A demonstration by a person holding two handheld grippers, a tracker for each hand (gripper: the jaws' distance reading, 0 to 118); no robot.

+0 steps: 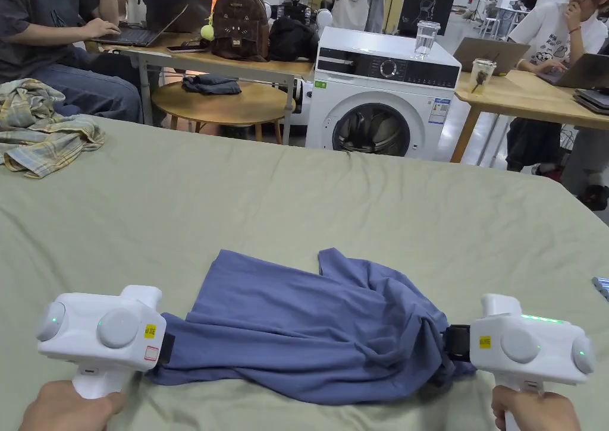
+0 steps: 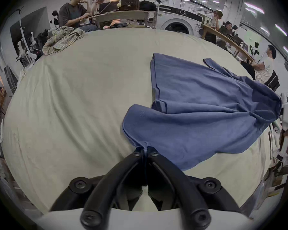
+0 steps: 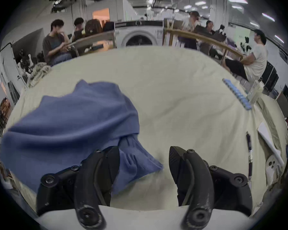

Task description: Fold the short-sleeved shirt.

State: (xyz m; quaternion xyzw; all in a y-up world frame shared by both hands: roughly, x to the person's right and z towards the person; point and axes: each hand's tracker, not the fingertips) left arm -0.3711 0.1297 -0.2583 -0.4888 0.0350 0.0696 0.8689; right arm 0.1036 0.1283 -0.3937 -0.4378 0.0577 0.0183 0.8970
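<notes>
A blue short-sleeved shirt (image 1: 309, 325) lies crumpled on the green-sheeted table (image 1: 297, 200), close to the near edge. My left gripper (image 1: 168, 348) is at the shirt's left end. In the left gripper view its jaws (image 2: 145, 149) are pressed together on a pinch of the shirt's (image 2: 198, 104) edge. My right gripper (image 1: 455, 343) sits at the bunched right end. In the right gripper view the jaws (image 3: 144, 152) stand apart, and a flap of the shirt (image 3: 70, 117) lies between them against the left jaw. A hand holds each gripper's handle.
A plaid shirt (image 1: 41, 126) is heaped at the table's far left corner. A pen (image 3: 248, 150), a blue strip (image 3: 236, 95) and white items lie along the right edge. Behind the table stand a washing machine (image 1: 380, 93) and desks with seated people.
</notes>
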